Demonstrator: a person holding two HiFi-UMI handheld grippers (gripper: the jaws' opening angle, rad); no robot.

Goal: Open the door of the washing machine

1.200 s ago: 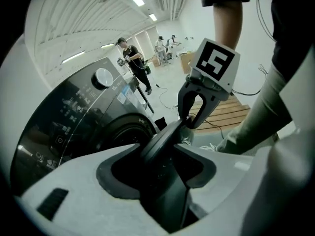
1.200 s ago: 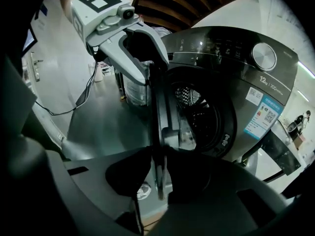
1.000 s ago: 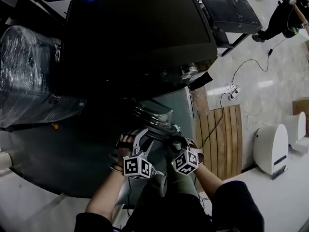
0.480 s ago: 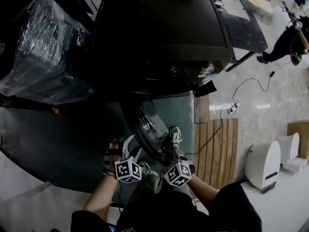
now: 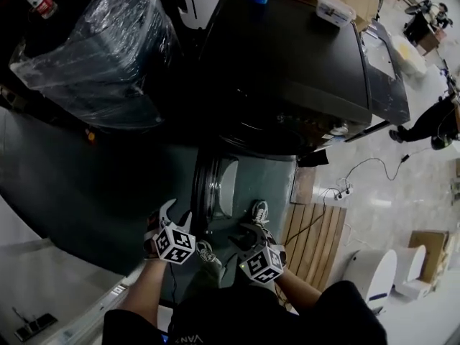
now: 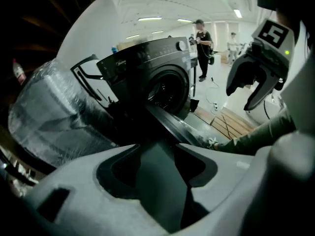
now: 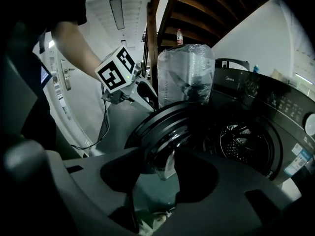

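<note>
The door [image 5: 210, 192] of the washing machine [image 5: 287, 70] stands swung wide out from the front and shows nearly edge-on from above, its glass bulge turned toward the right-hand side. In the right gripper view the drum [image 7: 241, 144] behind it lies bare, so I'd call the job as good as done.

The right gripper [image 5: 250, 233] hangs just beside the door's free edge, its jaws apart and just now widened. The door's rim shows through the gap ahead of them, but neither pad presses on it. To me that reads as a let-go rather than a hold. The left gripper [image 5: 177, 214] sits on the other side of the door, clear of it. Its jaws are also apart, though they have just drawn in a little, and only floor shows between them. I'd guess it is kept out there so as not to block the door's swing.

Further out, a plastic-wrapped bundle [image 5: 100, 56] stands to the machine's left. A slatted wooden board [image 5: 310, 225] lies on the floor to its right. Neither is in the door's way.
</note>
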